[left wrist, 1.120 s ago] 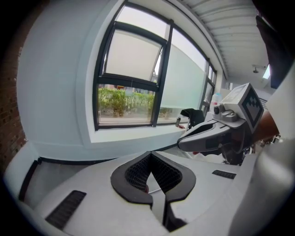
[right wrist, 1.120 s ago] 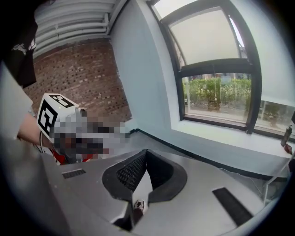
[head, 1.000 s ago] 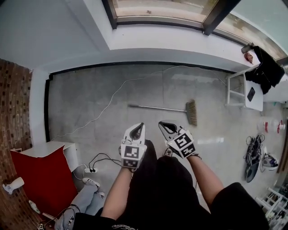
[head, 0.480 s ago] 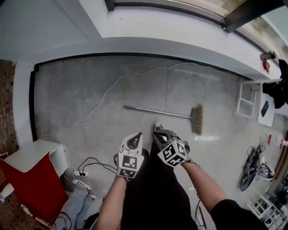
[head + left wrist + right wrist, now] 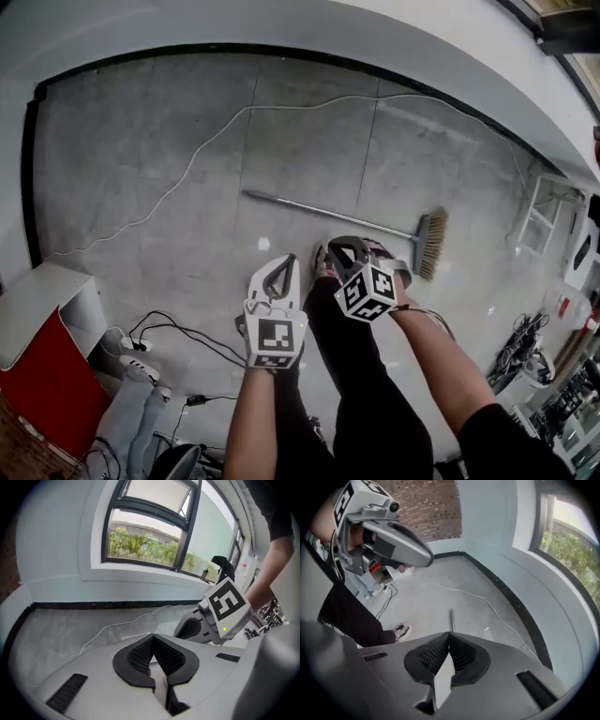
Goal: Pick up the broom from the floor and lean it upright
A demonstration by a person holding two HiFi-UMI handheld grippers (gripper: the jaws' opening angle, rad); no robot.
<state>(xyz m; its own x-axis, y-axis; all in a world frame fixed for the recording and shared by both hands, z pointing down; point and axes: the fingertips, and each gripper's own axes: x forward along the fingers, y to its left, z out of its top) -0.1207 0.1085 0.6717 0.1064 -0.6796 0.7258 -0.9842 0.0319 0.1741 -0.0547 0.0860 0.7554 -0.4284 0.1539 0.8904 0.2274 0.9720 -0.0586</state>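
**Both grippers shut and empty over the broom on the floor**

The left gripper [image 5: 284,263] had its jaws pressed together with nothing between them; its own view showed the dark ribbed pads [image 5: 140,654] meeting at their tips. The right gripper [image 5: 339,247] was likewise closed and empty, its pads [image 5: 433,654] joined at the front. In the head view the two grippers hung side by side, near each other but apart, both angled down toward the grey floor [image 5: 141,150]. The right one was nearer the broom.

The broom [image 5: 328,215] lay flat on the floor just beyond the grippers. Its long handle ran across the head view and its bristle head pointed to the right. Neither gripper touched it. In the right gripper view a short length of the handle [image 5: 452,617] showed just past the closed jaw tips.

A white cable [image 5: 211,150] trailed over the floor beyond the broom, near the dark skirting of the wall. At the left stood a white cabinet [image 5: 37,305] with a red side, and a power strip [image 5: 131,344] with black leads lay beside it. The person's sandalled foot [image 5: 322,262] stood between the grippers and the broom handle.
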